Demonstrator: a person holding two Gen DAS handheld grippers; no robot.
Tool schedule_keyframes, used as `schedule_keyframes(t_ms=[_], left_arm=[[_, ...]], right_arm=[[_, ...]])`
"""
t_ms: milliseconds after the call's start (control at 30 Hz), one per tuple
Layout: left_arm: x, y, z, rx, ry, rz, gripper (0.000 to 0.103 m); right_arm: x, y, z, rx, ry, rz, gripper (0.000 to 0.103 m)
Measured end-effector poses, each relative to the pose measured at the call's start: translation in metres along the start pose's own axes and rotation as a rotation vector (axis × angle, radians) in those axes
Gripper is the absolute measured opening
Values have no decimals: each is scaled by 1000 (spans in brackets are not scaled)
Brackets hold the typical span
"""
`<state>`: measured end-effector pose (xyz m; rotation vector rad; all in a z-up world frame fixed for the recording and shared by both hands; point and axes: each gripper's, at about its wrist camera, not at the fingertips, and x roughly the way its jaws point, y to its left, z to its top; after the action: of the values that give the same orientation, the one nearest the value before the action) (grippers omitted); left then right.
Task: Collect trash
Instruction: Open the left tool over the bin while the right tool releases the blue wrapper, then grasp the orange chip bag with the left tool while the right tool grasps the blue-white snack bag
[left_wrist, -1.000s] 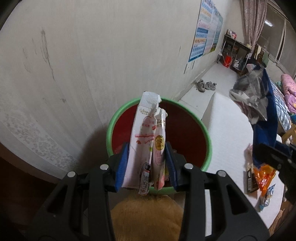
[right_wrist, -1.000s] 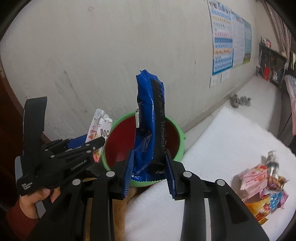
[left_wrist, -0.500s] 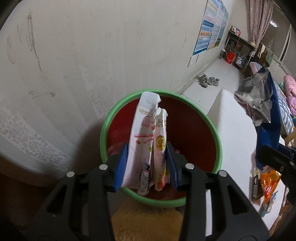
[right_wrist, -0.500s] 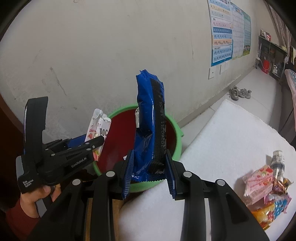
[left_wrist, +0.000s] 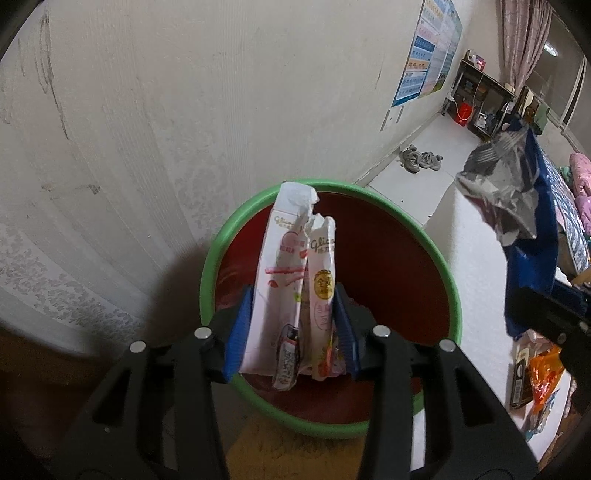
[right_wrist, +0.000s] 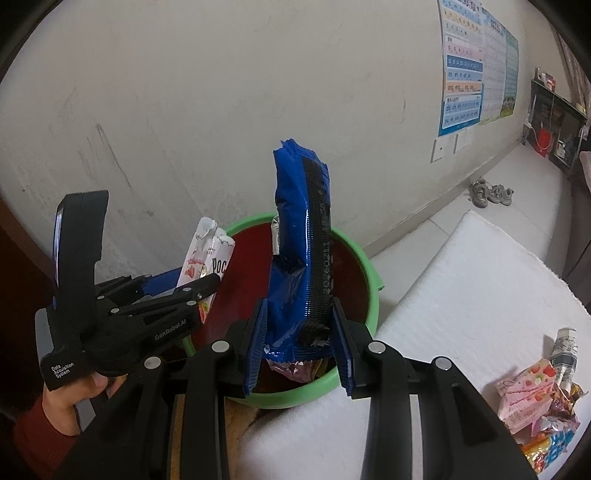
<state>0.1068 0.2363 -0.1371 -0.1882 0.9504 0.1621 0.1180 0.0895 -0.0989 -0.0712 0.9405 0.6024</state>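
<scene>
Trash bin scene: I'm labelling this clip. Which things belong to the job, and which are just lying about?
Job:
green bin
pink-white snack box in left gripper
blue wrapper in right gripper
wrapper pile

Lying about:
shoes
wall posters
shelf

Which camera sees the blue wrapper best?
The right wrist view. The blue wrapper stands upright in the middle of the picture, between the jaws of the right gripper, above the bin. The left wrist view shows it only at the right edge, mostly its crumpled silver inside.

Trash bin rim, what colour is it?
Green rim, red inside; clearest in the left wrist view.
</scene>
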Motion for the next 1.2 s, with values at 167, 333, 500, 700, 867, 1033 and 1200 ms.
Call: schedule_keyframes(t_ms=[167, 333, 500, 700, 867, 1033, 1200], left_arm=[[3, 1, 4, 5, -5, 0, 41], [5, 0, 6, 5, -6, 4, 68], [-2, 2, 2, -8, -18, 10, 73], [-22, -8, -19, -11, -16, -22, 74], [-34, -42, -47, 60, 23, -65, 74], [-45, -78, -71, 129, 52, -113, 74], [-55, -130, -89, 227, 69, -177, 74]], right_arm=[[2, 1, -1, 3, -7, 7, 35], [1, -1, -1, 10, -16, 15, 53], [-12, -13, -9, 65, -41, 27, 54], [-56, -32, -48, 159, -66, -10, 61], [-100, -66, -113, 276, -34, -105, 61], [-148, -113, -169, 412, -38, -266, 70], [-166, -171, -225, 659, -9, -348, 70]])
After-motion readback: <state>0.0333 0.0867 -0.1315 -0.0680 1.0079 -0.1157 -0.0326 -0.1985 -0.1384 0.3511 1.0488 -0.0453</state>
